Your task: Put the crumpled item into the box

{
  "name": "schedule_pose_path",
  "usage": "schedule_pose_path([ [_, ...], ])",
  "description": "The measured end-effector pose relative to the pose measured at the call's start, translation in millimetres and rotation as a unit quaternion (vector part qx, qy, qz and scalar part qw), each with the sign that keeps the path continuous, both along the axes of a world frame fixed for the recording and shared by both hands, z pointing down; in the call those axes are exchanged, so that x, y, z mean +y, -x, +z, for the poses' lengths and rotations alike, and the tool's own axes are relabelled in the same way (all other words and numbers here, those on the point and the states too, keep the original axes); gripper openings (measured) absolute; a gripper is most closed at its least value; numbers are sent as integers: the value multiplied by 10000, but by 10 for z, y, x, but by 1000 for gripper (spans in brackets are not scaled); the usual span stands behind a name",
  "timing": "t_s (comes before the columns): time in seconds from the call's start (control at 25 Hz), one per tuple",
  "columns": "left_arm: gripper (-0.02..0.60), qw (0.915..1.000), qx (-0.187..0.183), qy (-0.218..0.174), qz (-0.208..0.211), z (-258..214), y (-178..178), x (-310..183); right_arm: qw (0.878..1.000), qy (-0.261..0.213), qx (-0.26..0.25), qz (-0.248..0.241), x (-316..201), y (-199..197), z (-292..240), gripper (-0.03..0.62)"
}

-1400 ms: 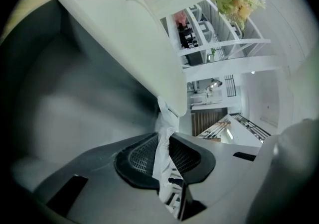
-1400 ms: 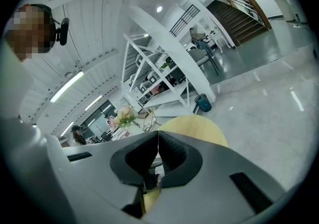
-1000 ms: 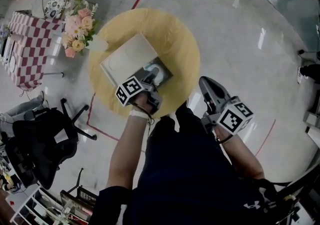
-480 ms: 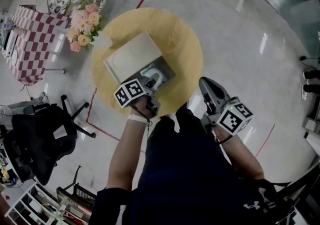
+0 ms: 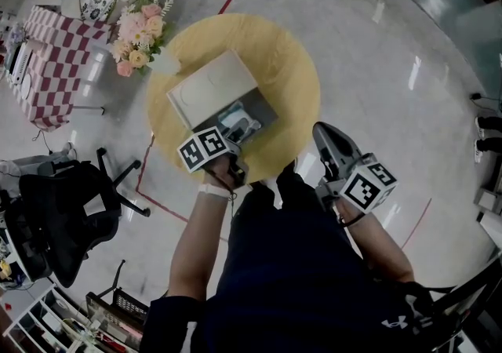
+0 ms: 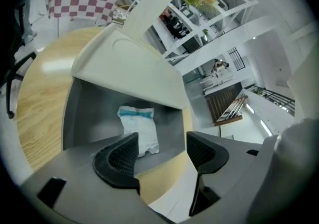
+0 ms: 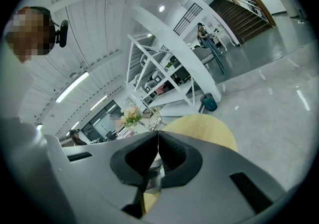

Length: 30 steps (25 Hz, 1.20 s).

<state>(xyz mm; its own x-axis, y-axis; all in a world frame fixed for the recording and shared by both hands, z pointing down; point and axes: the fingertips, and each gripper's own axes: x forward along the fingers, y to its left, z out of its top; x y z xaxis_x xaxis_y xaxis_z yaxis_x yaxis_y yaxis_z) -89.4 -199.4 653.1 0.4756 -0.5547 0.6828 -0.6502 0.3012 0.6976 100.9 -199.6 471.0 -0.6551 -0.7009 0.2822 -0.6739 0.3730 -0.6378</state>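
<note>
1. We are holding the left gripper [image 5: 234,142] at the near edge of the box [image 5: 265,108]. Its jaws are opening and spreading wide, with nothing pinched between them.
2. We are seeing the crumpled item [image 6: 138,127], white with a teal band, lying on the grey floor inside the box. It is just beyond the jaw tips and apart from them.
3. The box's pale lid [image 5: 210,86] is hanging open at the far side, and the box is sitting on the round wooden table [image 5: 286,53].
4. We are holding the right gripper [image 5: 324,132] off the table's near right edge, above the floor, with its 2 jaws pressed together on nothing.
</note>
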Motion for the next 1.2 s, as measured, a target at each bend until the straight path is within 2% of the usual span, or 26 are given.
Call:
schedule_pose_path([
  [0.24,302,9982,179,-571,-31,-482,53,39,9999,-111,0,-101,-20,61,-104,11],
  [0.36,250,9940,173,-1074,67,-830,71,32,9996,-213,-1,-187,-50,117,-180,12],
  [0.56,171,9799,-393,-1923,364,-1343,178,102,9981,-487,61,-375,-85,241,-348,12],
  [0.76,108,9583,-994,-2626,526,-1810,263,239,9947,-802,93,-638,-75,414,-583,12],
  [0.92,77,9378,-1266,-3166,649,-2186,238,334,9909,-1058,102,-832,-63,575,-790,11],
  [1.04,54,9197,-1537,-3547,691,-2453,257,375,9875,-1238,93,-972,-60,718,-934,12],
  [1.2,25,8915,-1997,-4015,652,-2805,308,430,9824,-1490,165,-1111,-36,838,-1116,12],
])
